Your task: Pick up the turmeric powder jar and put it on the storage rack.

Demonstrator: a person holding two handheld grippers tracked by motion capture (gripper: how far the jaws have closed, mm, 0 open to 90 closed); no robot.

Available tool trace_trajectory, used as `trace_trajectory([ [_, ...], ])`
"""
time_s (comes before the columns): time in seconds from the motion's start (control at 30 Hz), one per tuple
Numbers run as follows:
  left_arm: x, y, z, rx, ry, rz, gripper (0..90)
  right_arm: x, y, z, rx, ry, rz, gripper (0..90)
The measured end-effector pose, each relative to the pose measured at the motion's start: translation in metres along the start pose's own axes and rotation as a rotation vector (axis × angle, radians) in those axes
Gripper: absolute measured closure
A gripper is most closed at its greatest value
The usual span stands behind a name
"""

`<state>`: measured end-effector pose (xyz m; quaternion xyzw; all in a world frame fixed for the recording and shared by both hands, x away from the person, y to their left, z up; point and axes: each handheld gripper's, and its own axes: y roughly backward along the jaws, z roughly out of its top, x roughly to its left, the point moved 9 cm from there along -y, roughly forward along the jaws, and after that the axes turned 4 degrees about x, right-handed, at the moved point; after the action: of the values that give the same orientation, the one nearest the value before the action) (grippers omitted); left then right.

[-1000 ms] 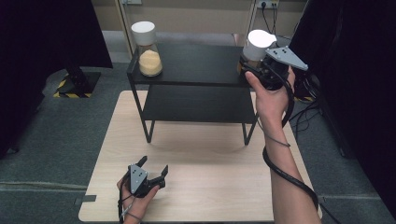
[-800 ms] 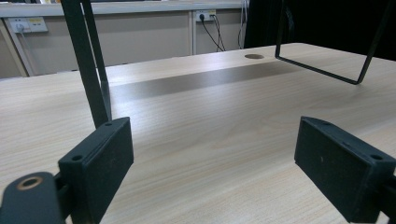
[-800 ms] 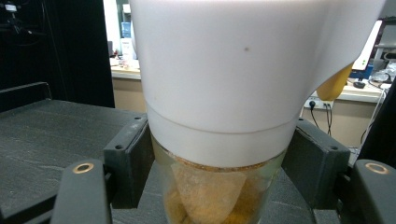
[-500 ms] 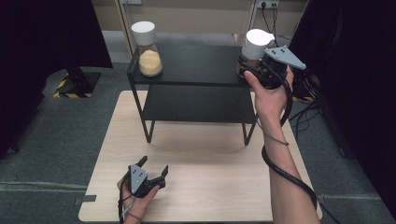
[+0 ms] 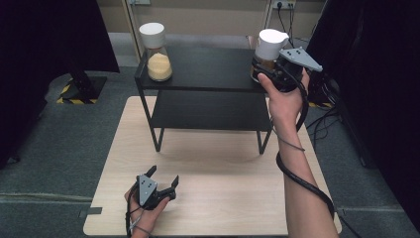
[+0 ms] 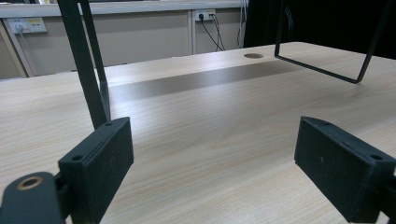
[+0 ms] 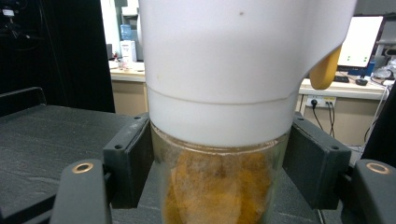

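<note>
A pale wood-grain table [image 5: 223,198] is seen under a black two-tier shelf [image 5: 203,74]. Two clear jars, one at the left [image 5: 157,52] and one at the right [image 7: 224,140], are capped in white and filled with yellow-orange contents. A yellow-and-black striped marking [image 5: 69,94] is seen on the grey floor [image 5: 59,144].

The wooden table [image 5: 218,198] is evenly lit from above; dark surroundings flank it. The near jar [image 7: 233,116] is rendered soft, slightly blurred.

We take this for a lab: black curtains [image 5: 44,54], wall sockets [image 6: 23,24], hazard tape [image 5: 67,94], a monitor [image 7: 366,42].
</note>
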<state>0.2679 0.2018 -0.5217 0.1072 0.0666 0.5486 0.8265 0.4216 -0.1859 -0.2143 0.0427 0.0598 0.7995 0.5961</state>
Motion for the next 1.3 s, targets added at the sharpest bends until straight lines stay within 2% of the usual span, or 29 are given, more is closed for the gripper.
trace_trajectory([
  [0.27,0.0,0.0,0.0,-0.001,-0.002,0.0,11.4,-0.001,-0.001,-0.001,0.003,-0.01,0.006,28.4],
  [0.7,-0.001,0.0,0.0,0.0,-0.006,0.001,11.4,-0.001,0.011,-0.004,0.025,-0.04,0.037,8.5],
  [0.8,-0.001,0.0,0.0,0.0,-0.008,0.001,11.4,-0.002,0.016,-0.009,0.013,-0.05,0.036,7.9],
  [1.0,-0.002,0.0,0.0,0.0,-0.011,0.004,11.4,-0.006,0.025,-0.016,0.005,-0.063,0.065,7.8],
  [1.3,-0.002,0.0,0.0,-0.004,-0.012,0.007,11.4,-0.005,0.038,-0.027,-0.005,-0.048,0.103,7.8],
])
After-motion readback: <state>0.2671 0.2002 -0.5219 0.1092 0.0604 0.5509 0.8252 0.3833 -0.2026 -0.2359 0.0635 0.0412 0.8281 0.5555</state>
